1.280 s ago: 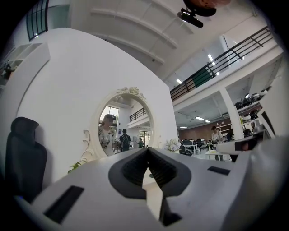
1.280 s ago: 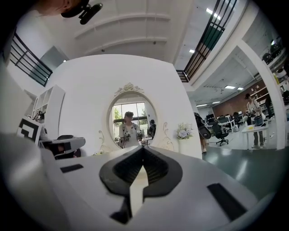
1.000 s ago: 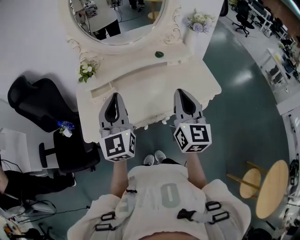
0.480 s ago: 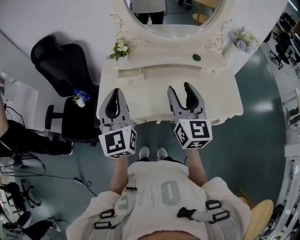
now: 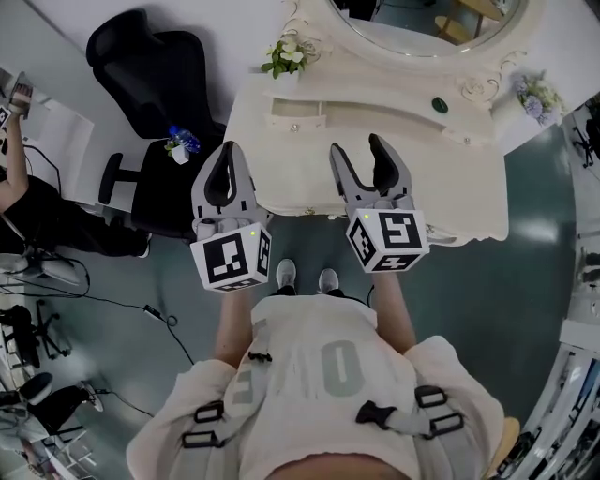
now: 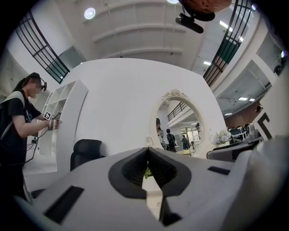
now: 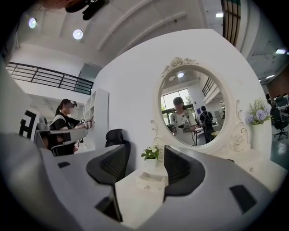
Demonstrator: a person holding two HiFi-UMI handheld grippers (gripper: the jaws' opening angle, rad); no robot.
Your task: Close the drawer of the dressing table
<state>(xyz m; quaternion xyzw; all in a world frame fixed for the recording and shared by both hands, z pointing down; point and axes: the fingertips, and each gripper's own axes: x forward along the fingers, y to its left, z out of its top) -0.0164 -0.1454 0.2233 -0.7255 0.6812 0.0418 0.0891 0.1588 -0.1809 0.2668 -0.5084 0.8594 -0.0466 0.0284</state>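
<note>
Since 1 s ago the head view has swung: the cream-white carved dressing table (image 5: 412,192) now sits upper right and the black office chair (image 5: 150,66) upper left. Nearest me is the wearer's pale shirt w/ black strap buckles (image 5: 328,375), grey shoes (image 5: 286,275) on the teal floor below.

Next out, the left gripper (image 5: 227,150) has its jaws pressed together w/ nothing held. It hangs at the table's left front corner. The right gripper (image 5: 354,145) has just been opening its jaws. They now stand wide apart w/ nothing btwn them, over the front part of the surface.

Further back, the small white drawer w/ round knob (image 5: 298,119) sits at the rear left of the surface, well apart from both grippers. I can't tell if it's fully pushed in. Just behind it stands a white-flowered pot plant (image 5: 286,56), then the oval mirror (image 5: 422,28).
</note>
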